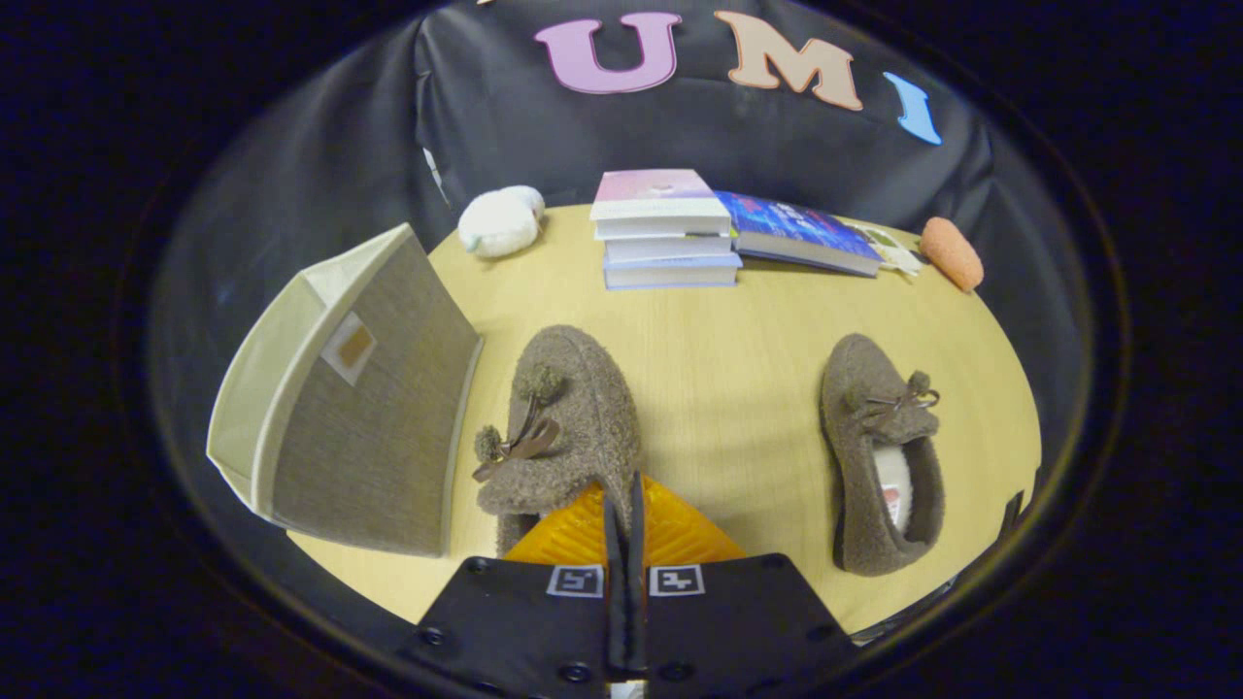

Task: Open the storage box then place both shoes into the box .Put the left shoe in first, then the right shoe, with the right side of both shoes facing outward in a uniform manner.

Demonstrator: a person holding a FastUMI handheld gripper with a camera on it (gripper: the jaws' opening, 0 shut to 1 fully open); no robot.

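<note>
Gripper [624,505]: orange fingers [573,534] pressing together, holding nothing, their tips sitting at the heel of the left shoe [563,427]. Storage box [359,388] standing just left of that shoe, its fabric lid closed; right shoe [882,451] lying well apart on the wooden table [728,388], before stacked books [665,228].

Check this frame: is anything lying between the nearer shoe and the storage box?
Nothing visible does. The shoe lies right beside the storage box, bare table between them. The tongs are closed together at the shoe's heel.
</note>
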